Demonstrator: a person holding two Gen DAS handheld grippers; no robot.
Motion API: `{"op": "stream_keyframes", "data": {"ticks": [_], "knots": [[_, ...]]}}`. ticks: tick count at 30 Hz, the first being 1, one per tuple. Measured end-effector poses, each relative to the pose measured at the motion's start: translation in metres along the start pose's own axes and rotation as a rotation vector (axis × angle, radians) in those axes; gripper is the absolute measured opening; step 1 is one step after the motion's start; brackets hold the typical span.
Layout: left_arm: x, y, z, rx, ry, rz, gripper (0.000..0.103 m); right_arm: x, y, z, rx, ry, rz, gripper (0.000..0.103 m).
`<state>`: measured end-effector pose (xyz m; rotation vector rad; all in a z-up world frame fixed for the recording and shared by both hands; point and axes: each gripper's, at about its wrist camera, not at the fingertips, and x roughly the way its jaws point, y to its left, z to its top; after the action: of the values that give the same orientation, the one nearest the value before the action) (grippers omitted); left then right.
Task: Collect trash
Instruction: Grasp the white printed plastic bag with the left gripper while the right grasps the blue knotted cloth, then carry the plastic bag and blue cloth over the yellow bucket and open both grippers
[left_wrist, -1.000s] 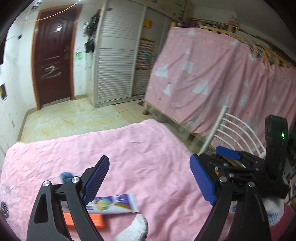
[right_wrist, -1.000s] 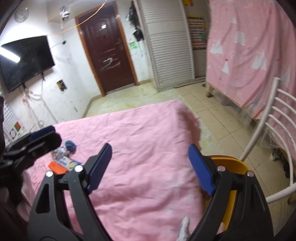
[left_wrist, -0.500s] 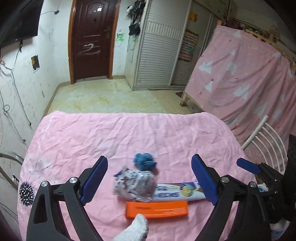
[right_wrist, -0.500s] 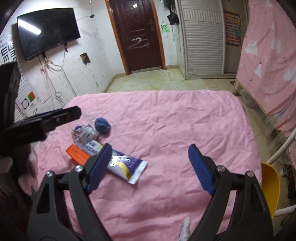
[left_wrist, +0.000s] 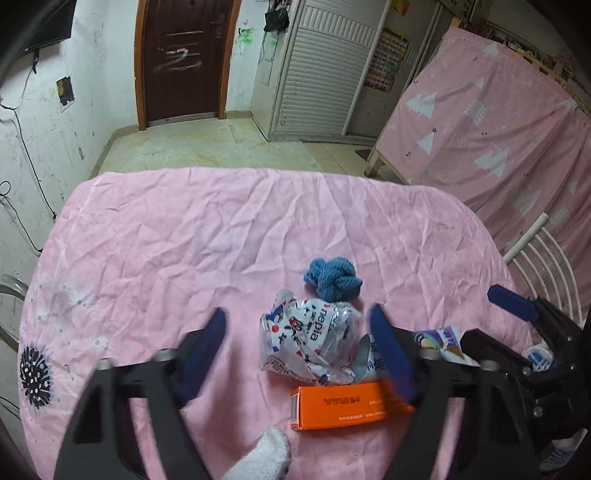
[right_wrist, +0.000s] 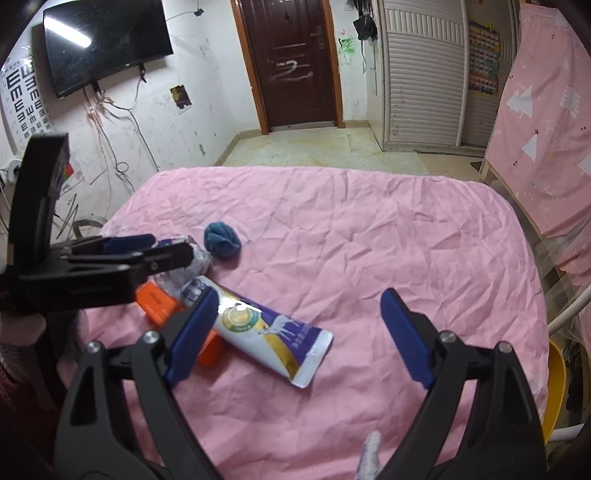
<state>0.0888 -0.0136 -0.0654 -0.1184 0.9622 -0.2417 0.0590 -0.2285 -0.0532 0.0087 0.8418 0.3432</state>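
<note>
On the table, a crumpled wrapper lies between the spread fingers of the left gripper. Beyond it rests a yarn ball; nearer, touching the wrapper, lies a box. To the right, a tube lies between the fingers of the right gripper, close to its left finger.

Bench covering: a wrinkled pink cloth, printed with a black flower motif at its near left corner. Far wall — a dark brown door, chalk-marked, with a white louvred wardrobe to its right. A black television hangs on the left wall above loose cables; an eye chart sits further left. A pink tree-patterned curtain stands right, a white metal chair back before it.
</note>
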Motion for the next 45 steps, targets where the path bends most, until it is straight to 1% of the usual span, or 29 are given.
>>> {"op": "stream_keyframes", "data": {"ticks": [1,2,3,4,5,8,11,16,21,22,23,25,27,28,29,30,31,32,34,39,45], "knots": [[0.003,0.0,-0.002,0.006,0.013,-0.013,0.038,0.002,0.001,0.001,-0.002,0.005,-0.002,0.085],[0.004,-0.001,-0.003,0.012,0.017,-0.025,0.032,0.004,0.001,0.002,-0.003,0.007,-0.003,0.085],[0.004,-0.003,-0.005,0.023,0.009,-0.031,0.029,0.006,0.003,0.003,-0.004,0.008,-0.003,0.085],[0.003,-0.004,-0.007,0.034,0.0,-0.032,0.02,0.008,0.005,0.005,-0.007,0.009,-0.003,0.085],[0.001,-0.005,-0.008,0.041,-0.008,-0.03,0.017,0.009,0.006,0.007,-0.009,0.01,-0.003,0.085],[-0.007,-0.006,-0.009,0.05,-0.038,-0.02,0.013,0.014,0.013,0.011,-0.025,0.014,0.001,0.085],[-0.019,-0.001,-0.009,0.036,-0.073,-0.011,0.013,0.021,0.022,0.018,-0.048,0.022,0.009,0.085],[-0.044,0.02,-0.004,-0.009,-0.141,0.013,0.013,0.036,0.039,0.029,-0.075,0.03,0.016,0.086],[-0.06,0.039,-0.001,-0.038,-0.179,0.022,0.013,0.054,0.058,0.04,-0.121,0.049,0.005,0.085],[-0.062,0.041,-0.001,-0.042,-0.184,0.024,0.013,0.058,0.064,0.043,-0.136,0.056,0.003,0.082],[-0.063,0.044,0.0,-0.049,-0.19,0.026,0.013,0.062,0.067,0.044,-0.149,0.063,0.0,0.074],[-0.066,0.049,-0.001,-0.056,-0.194,0.023,0.013,0.071,0.076,0.047,-0.179,0.079,-0.013,0.066],[-0.067,0.054,-0.001,-0.064,-0.197,0.019,0.013,0.078,0.08,0.048,-0.197,0.094,-0.019,0.06],[-0.067,0.055,-0.001,-0.068,-0.197,0.016,0.013,0.083,0.083,0.049,-0.208,0.107,-0.02,0.054],[-0.066,0.057,-0.001,-0.07,-0.196,0.014,0.013,0.086,0.084,0.048,-0.214,0.116,-0.02,0.05],[-0.065,0.057,-0.001,-0.071,-0.194,0.014,0.013,0.089,0.085,0.048,-0.222,0.127,-0.025,0.049],[-0.064,0.057,-0.001,-0.071,-0.191,0.014,0.013,0.094,0.088,0.047,-0.237,0.142,-0.035,0.045],[-0.063,0.057,-0.002,-0.071,-0.19,0.013,0.013,0.097,0.089,0.045,-0.244,0.15,-0.04,0.037],[-0.063,0.056,-0.002,-0.071,-0.189,0.013,0.013,0.1,0.088,0.043,-0.245,0.153,-0.035,0.029],[-0.064,0.051,-0.002,-0.065,-0.191,0.011,0.013,0.088,0.083,0.044,-0.237,0.123,-0.049,0.028],[-0.068,0.034,-0.002,-0.039,-0.198,0.008,0.013,0.064,0.072,0.047,-0.201,0.063,-0.048,0.028]]}}
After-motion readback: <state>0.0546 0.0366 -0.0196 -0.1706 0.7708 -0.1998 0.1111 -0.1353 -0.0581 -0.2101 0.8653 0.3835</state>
